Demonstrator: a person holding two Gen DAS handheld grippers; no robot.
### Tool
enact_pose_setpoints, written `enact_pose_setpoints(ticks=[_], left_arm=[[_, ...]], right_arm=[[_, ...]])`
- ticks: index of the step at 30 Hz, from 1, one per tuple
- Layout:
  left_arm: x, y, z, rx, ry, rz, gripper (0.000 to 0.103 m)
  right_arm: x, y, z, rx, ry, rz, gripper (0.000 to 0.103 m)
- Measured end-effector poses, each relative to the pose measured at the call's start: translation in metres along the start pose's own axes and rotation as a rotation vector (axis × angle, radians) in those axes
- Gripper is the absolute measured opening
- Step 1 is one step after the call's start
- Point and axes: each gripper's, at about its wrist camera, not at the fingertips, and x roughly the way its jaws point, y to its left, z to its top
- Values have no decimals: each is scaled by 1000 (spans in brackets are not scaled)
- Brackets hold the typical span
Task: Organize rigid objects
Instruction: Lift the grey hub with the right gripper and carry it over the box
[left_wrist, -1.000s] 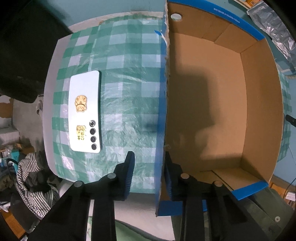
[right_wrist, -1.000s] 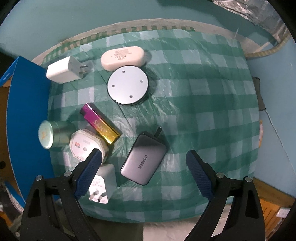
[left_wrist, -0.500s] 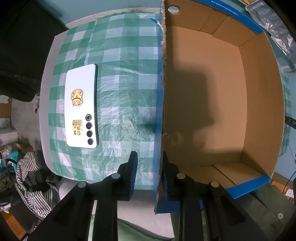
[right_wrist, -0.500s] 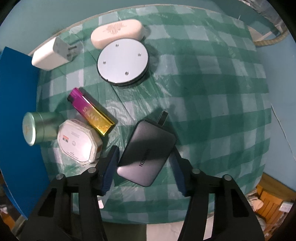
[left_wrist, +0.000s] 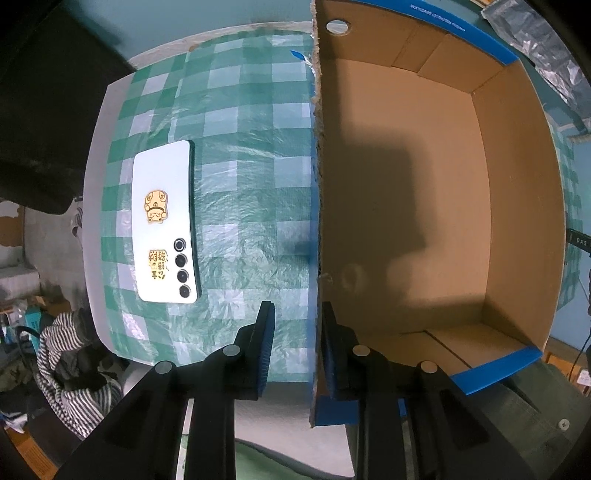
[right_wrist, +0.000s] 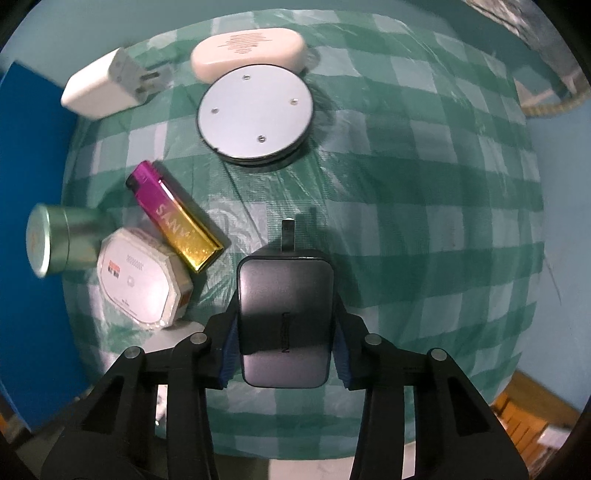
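- On the table (left_wrist: 255, 122), under a green checked cloth: at far left a white phone (left_wrist: 166, 225) lying back-up, well apart from the box.
- To its right, a cardboard box (left_wrist: 517, 206) with blue outer faces, open-topped, nothing inside but shadow.
- Left gripper (left_wrist: 295, 347) straddling the box's near-left wall, one of the fingers (left_wrist: 266, 343) outside, the other inside; narrow gap, but whether the pads press on the cardboard cannot be told.
- In the right wrist view, from left: blue box side (right_wrist: 33, 221), green tin (right_wrist: 51, 243) on its side, white plug adapter (right_wrist: 107, 86) farther back, white octagonal case (right_wrist: 142, 278), pink-and-gold lighter (right_wrist: 173, 221), round silver disc (right_wrist: 255, 114) with a cream oval case (right_wrist: 249, 50) touching behind it.
- Grey charger (right_wrist: 284, 321) between the fingers (right_wrist: 228, 354) of the right gripper (right_wrist: 284, 350), prongs pointing away, both blue pads pinching its long sides.
- Against a second ago: right fingers, then spread wide above the charger, have just been closing and now flank it squarely; charger turned from slanted to straight; left gripper unmoved, slightly narrower.
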Motion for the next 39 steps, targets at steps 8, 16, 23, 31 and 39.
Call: enact_pose_setpoints(ticks=[8,16,23,31,39], left_arm=[[0,-7,-5,22,-9,-18,5],[-1,-11,-6,33,-8,-8,4],[-1,-9,-9,35,-6,-12,4],[1,-7,-13,32,-2,-20,4],[4,-6,-13,46,1,-17,4]], right_arm=[[-2,10,-3,-44,-27,-9,40],[-30,16,-32,-52,-66,-4,40],[-60,29,-32,-80,-92,11,40],[-95,57,-16,-126,-122,42,40],[-120,95,-13,-229,-183,96,40]])
